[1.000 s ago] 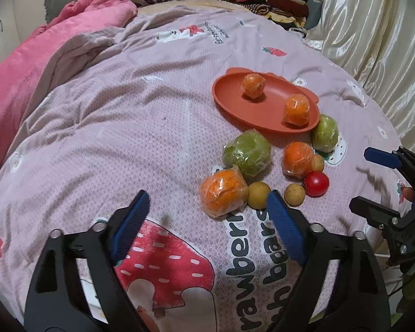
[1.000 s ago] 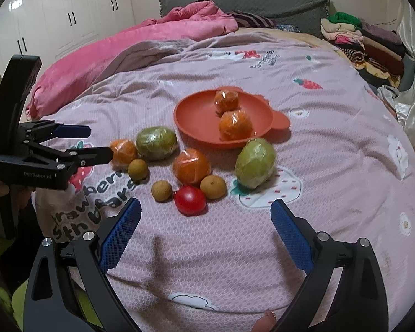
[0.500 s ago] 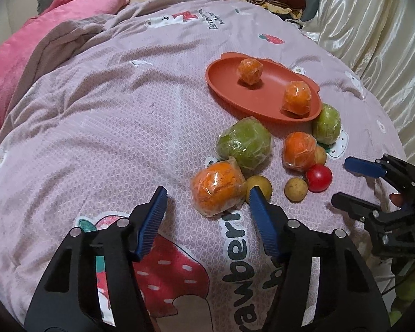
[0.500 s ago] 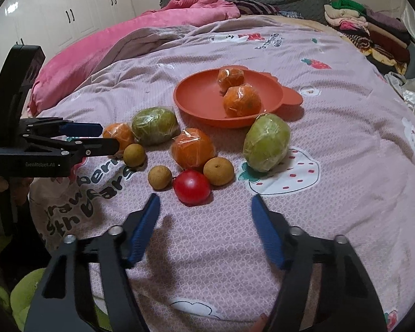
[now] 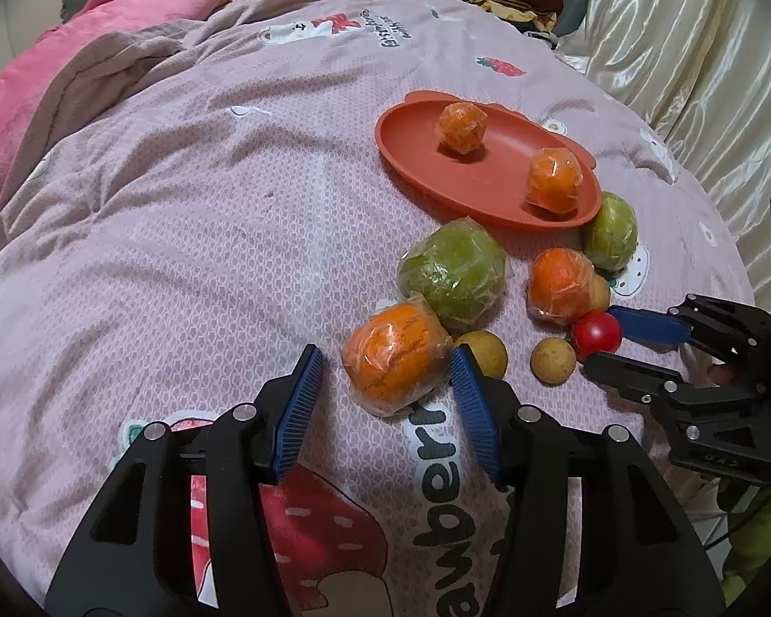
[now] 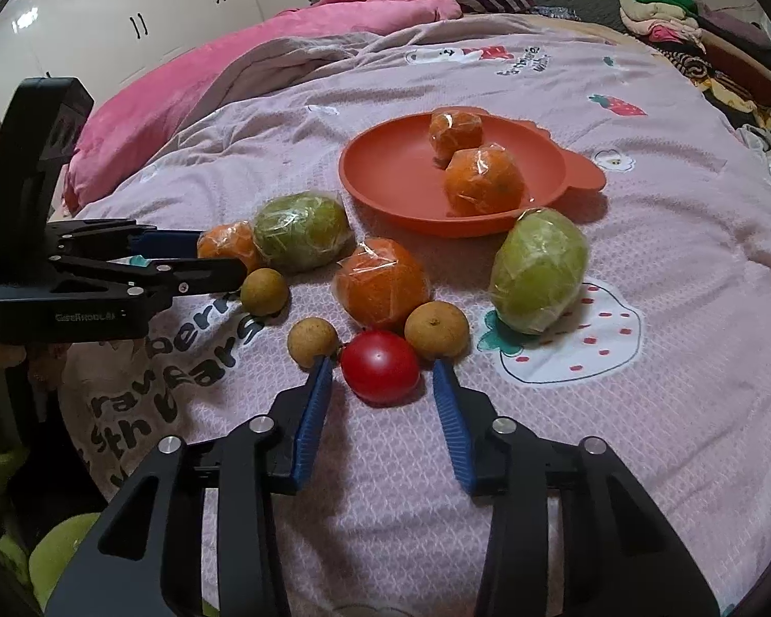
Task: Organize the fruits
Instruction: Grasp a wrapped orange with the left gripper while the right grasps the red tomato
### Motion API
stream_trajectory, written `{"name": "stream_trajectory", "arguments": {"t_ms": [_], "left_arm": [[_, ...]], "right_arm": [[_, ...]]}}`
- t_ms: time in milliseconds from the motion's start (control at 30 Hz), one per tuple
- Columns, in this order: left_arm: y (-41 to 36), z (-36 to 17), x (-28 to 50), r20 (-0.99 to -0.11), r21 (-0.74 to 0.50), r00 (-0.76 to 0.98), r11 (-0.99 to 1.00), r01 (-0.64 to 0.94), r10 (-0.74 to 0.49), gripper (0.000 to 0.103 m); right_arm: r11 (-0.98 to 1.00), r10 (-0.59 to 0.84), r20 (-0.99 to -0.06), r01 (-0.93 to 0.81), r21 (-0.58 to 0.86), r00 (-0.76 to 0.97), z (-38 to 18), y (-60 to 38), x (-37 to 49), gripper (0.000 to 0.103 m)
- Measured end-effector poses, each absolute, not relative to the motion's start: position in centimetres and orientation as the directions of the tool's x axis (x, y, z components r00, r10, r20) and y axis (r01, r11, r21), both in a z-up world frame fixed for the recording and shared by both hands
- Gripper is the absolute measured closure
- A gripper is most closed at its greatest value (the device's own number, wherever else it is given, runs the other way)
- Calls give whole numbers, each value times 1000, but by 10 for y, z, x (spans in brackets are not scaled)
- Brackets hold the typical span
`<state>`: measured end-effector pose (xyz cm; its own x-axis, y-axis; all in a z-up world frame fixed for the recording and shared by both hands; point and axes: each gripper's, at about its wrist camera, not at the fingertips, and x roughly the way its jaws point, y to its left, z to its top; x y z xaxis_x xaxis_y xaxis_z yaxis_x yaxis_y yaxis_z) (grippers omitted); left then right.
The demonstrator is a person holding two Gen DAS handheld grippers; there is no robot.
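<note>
On the lilac bedspread, a plastic-wrapped orange (image 5: 396,355) lies between the fingers of my left gripper (image 5: 383,357). Its jaws are closing; the right pad is at the wrap, the left pad stands clear. A red tomato (image 6: 380,365) sits between the fingers of my right gripper (image 6: 381,362), whose jaws are also closing, with a small gap on each side. Behind them the orange-red plate (image 6: 385,169) holds two wrapped oranges (image 6: 483,182). The right wrist view shows the left gripper (image 6: 221,257) from the side, at the same orange (image 6: 228,247).
Loose around the tomato: three small brown fruits (image 6: 437,329), a wrapped orange (image 6: 380,288) and two wrapped green fruits (image 6: 300,231) (image 6: 539,270). A pink quilt (image 6: 282,36) lies far left, folded clothes (image 6: 694,25) far right, a cream curtain (image 5: 694,51) beside the bed.
Both pairs of jaws have narrowed a lot. The left gripper has drawn in around the wrapped orange, and the right gripper has sunk and moved in around the tomato.
</note>
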<state>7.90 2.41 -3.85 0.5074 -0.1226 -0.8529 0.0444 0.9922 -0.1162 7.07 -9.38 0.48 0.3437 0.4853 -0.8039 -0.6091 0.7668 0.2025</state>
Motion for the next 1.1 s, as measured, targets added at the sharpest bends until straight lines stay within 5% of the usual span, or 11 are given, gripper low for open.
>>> {"name": "stream_trajectory", "arguments": {"t_ms": [200, 1100], "left_arm": [[24, -39, 83, -851, -121, 508, 991, 60, -135, 59], [31, -11, 84, -811, -186, 551, 980, 76, -197, 66]], "right_arm": [[765, 491, -802, -608, 211, 341, 1, -92, 74, 72], [765, 517, -759, -612, 202, 395, 34, -112, 71, 73]]}}
